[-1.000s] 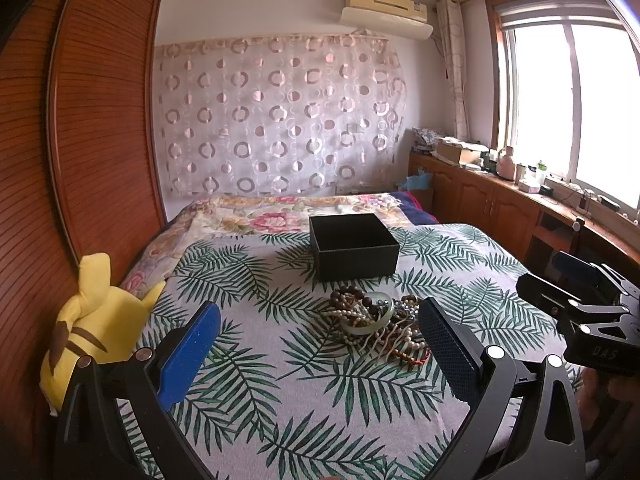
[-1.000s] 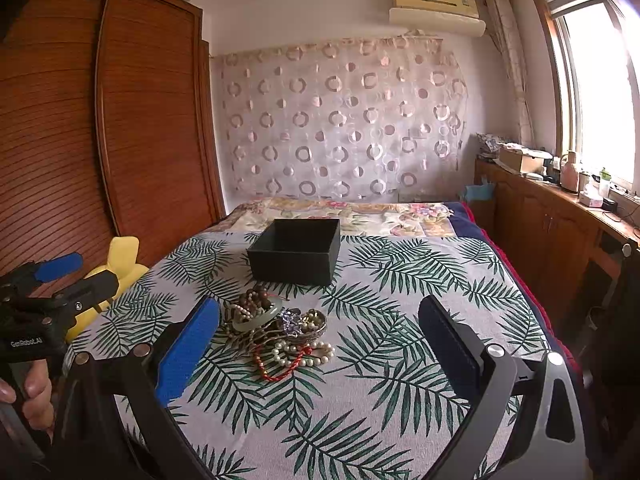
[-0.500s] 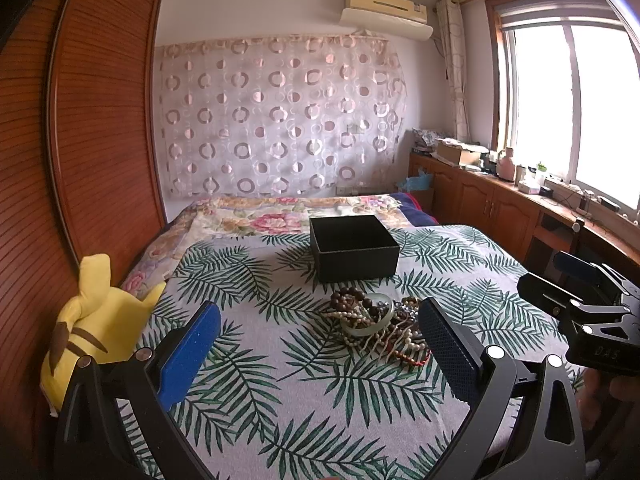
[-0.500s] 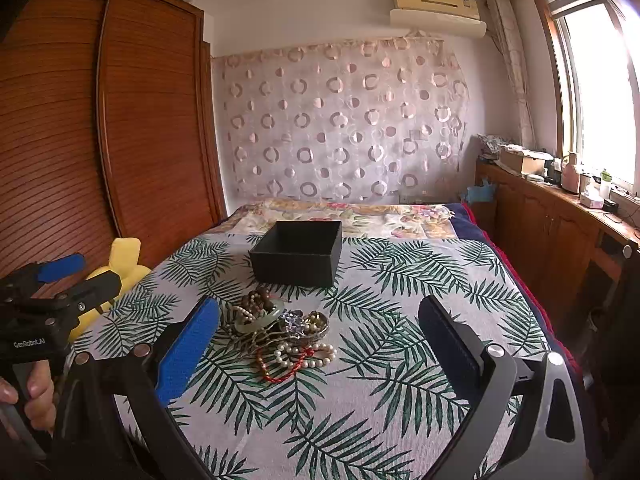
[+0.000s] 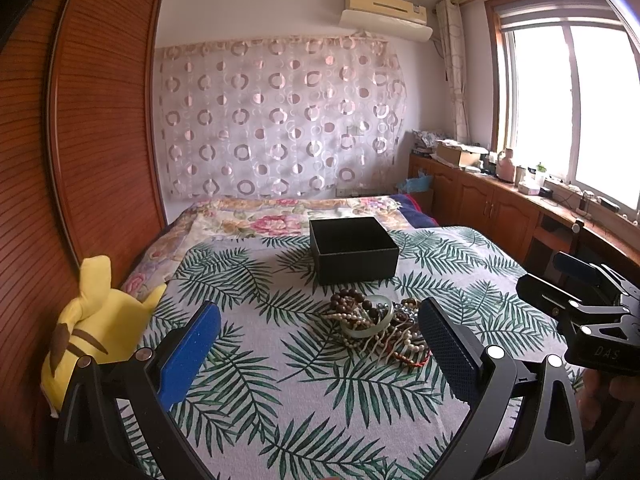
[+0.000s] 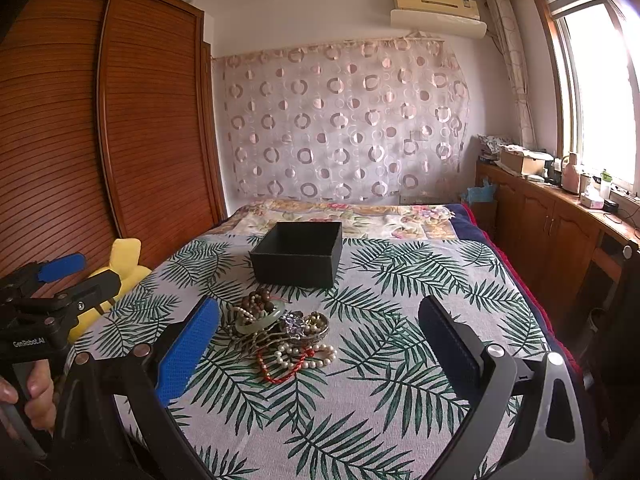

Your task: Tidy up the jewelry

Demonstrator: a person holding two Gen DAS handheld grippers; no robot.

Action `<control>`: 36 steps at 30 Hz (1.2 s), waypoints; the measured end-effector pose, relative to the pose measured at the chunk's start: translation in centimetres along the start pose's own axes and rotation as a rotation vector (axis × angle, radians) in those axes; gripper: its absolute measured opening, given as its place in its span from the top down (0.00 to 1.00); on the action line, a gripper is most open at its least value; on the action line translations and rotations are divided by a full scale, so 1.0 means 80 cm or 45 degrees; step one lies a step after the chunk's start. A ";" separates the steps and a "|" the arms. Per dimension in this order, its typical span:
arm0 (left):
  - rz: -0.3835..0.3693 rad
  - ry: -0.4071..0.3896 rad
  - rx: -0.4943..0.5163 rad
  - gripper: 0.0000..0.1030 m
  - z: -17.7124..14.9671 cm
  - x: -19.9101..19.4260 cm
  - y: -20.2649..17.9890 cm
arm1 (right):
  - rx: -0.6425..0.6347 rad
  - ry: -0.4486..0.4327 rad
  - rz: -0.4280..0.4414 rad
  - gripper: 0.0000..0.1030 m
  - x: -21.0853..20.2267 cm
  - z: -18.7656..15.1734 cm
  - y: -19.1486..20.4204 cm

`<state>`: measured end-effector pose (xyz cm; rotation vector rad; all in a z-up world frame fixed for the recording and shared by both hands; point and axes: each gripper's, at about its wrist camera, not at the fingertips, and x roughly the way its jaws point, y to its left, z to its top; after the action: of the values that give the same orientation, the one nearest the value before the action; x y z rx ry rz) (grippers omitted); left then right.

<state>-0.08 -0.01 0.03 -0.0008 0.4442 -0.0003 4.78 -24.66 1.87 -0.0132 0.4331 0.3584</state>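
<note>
A pile of jewelry (image 5: 376,326) lies on the leaf-print bed cover: brown bead strands, a pale green bangle (image 6: 258,320), pearls and a red cord. It also shows in the right wrist view (image 6: 280,336). An open black box (image 5: 354,254) stands just behind the pile; in the right wrist view (image 6: 298,254) it looks empty. My left gripper (image 5: 318,346) is open and empty, held in front of the pile. My right gripper (image 6: 318,346) is open and empty, also in front of the pile. Each gripper shows at the edge of the other's view.
A yellow plush toy (image 5: 94,330) sits at the bed's left edge against a wooden wardrobe (image 5: 80,140). Wooden cabinets (image 5: 492,208) with clutter run along the right under the window. A floral quilt (image 5: 280,216) lies behind the box.
Both grippers have drifted slightly; the view in each barely shifts. Jaws stay open and the jewelry and box have not moved.
</note>
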 end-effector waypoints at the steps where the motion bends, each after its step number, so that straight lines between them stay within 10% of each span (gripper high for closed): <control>1: 0.000 -0.001 0.000 0.07 0.000 0.000 0.000 | 0.001 -0.001 0.000 0.02 0.000 0.000 0.000; 36: -0.051 0.160 -0.038 0.07 -0.034 0.055 0.037 | -0.119 0.154 0.178 0.04 0.072 -0.009 0.010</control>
<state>2.70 2.98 -4.35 -0.0392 0.5701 -0.0335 9.05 -22.02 -1.14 -0.0963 0.5384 0.5169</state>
